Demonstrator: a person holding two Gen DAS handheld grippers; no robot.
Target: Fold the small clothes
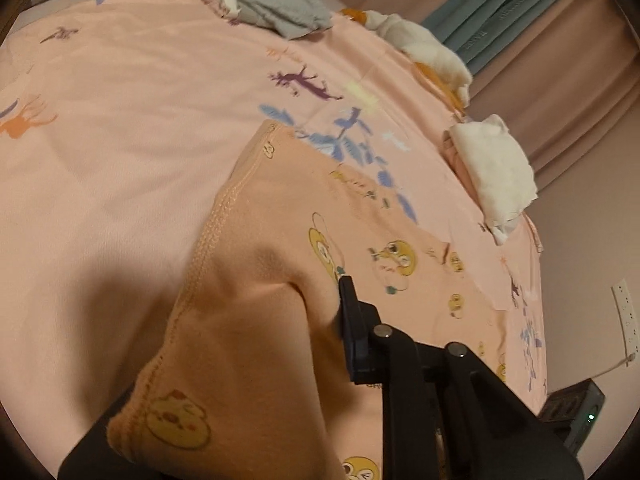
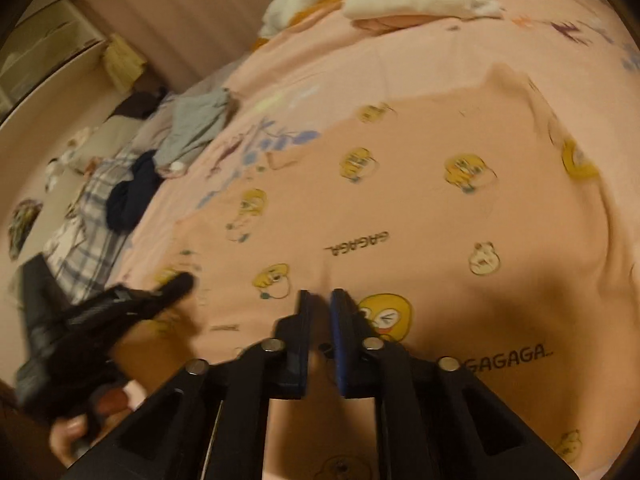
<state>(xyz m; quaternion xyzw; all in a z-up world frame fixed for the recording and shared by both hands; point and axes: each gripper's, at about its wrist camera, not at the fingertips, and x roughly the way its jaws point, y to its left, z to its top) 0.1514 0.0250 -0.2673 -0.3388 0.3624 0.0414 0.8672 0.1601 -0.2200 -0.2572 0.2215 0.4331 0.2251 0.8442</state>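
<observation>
A peach garment (image 1: 248,280) printed with yellow cartoon faces lies spread on the pink bedsheet (image 1: 120,120). My left gripper (image 1: 320,286) is shut on a bunched corner of it beside the stitched hem. The cloth drapes over one finger and hides it, so only the other black finger (image 1: 352,320) shows. In the right wrist view the same garment (image 2: 420,208) fills the middle. My right gripper (image 2: 320,298) is shut on its near edge, with cloth showing in the thin gap between its pads. The left gripper (image 2: 176,280), held by a hand, is at the lower left of that view.
A grey clothes pile (image 1: 276,4) and white-and-orange cloth (image 1: 432,52) lie at the bed's far edge. A folded white stack (image 1: 496,168) sits near the right edge. A dark navy cloth (image 2: 132,196) and a plaid piece (image 2: 92,220) lie off to the side. Curtains and a power strip (image 1: 626,316) stand beyond the bed.
</observation>
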